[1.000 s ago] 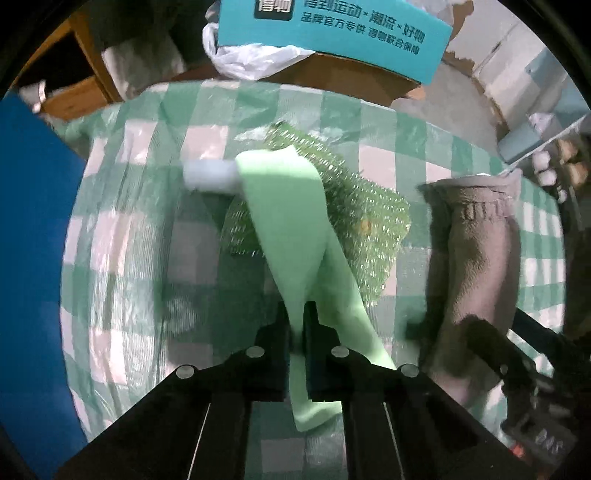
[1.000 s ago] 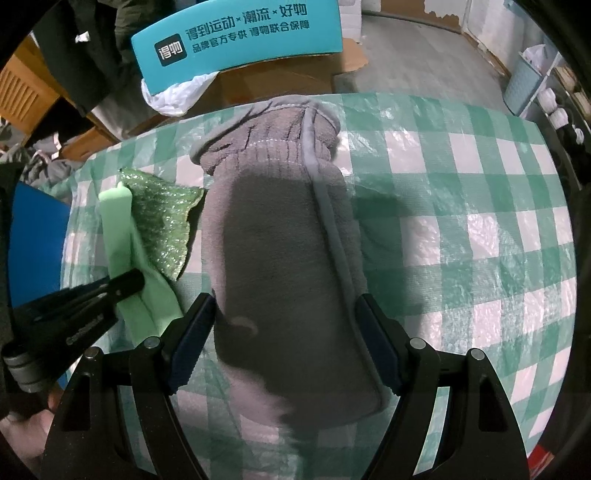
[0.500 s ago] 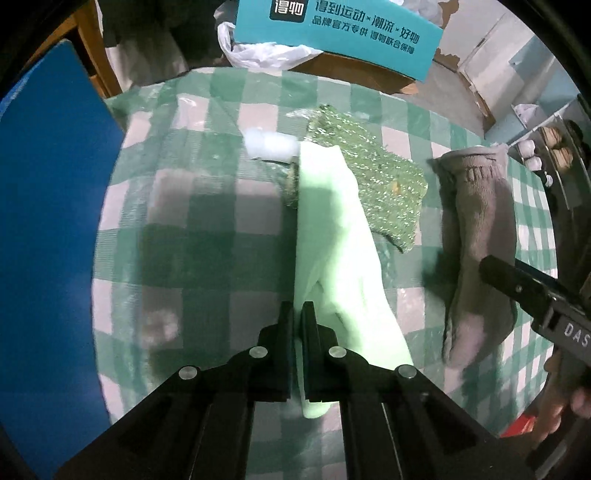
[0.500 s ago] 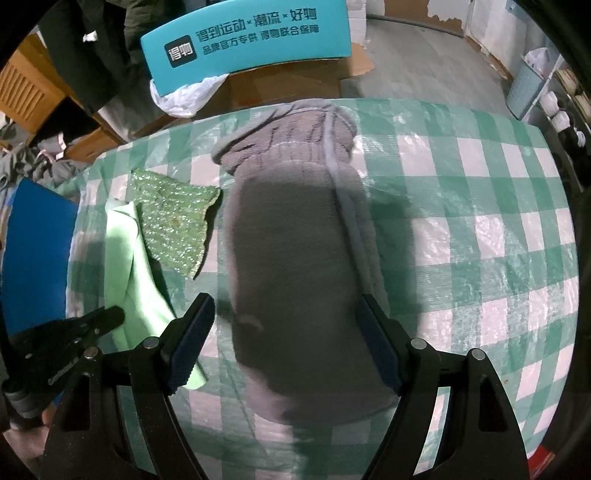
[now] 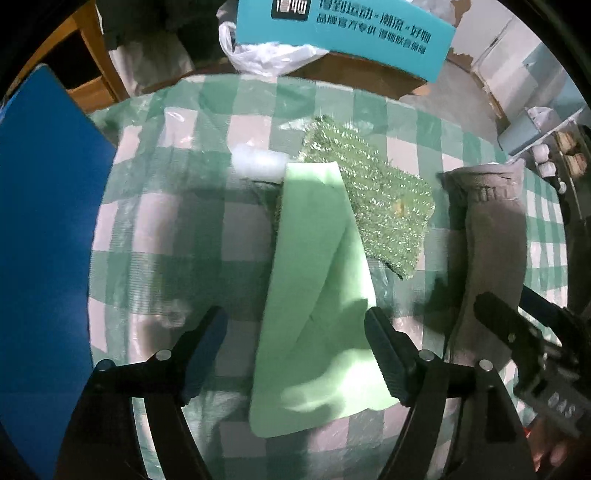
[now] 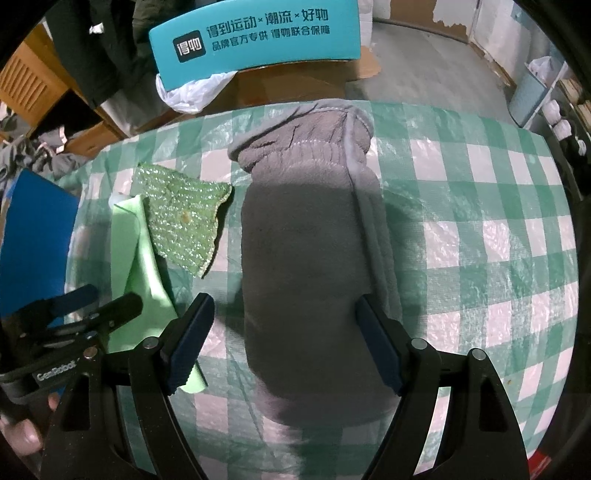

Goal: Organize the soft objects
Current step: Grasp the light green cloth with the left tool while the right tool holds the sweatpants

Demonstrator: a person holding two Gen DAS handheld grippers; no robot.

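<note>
A light green cloth [image 5: 314, 295] lies flat on the checked tablecloth [image 5: 155, 229], partly over a sparkly green scouring pad [image 5: 384, 206]. My left gripper [image 5: 295, 350] is open, its jaws on either side of the cloth's near end. A grey fleece sleeve [image 6: 306, 251] lies lengthwise to the right; it also shows in the left wrist view [image 5: 491, 236]. My right gripper [image 6: 284, 347] is open, with jaws either side of the sleeve's near end. The cloth [image 6: 136, 251] and pad [image 6: 184, 221] show left in the right wrist view, with the left gripper [image 6: 96, 299].
A small white foam piece [image 5: 258, 164] lies behind the cloth. A blue board [image 5: 40, 251] stands along the table's left side. A teal printed box [image 6: 255, 33] and a white plastic bag [image 5: 266, 55] sit beyond the far edge.
My left gripper opened and let go of the light green cloth, which now lies flat on the table. The right gripper stayed open over the grey sleeve.
</note>
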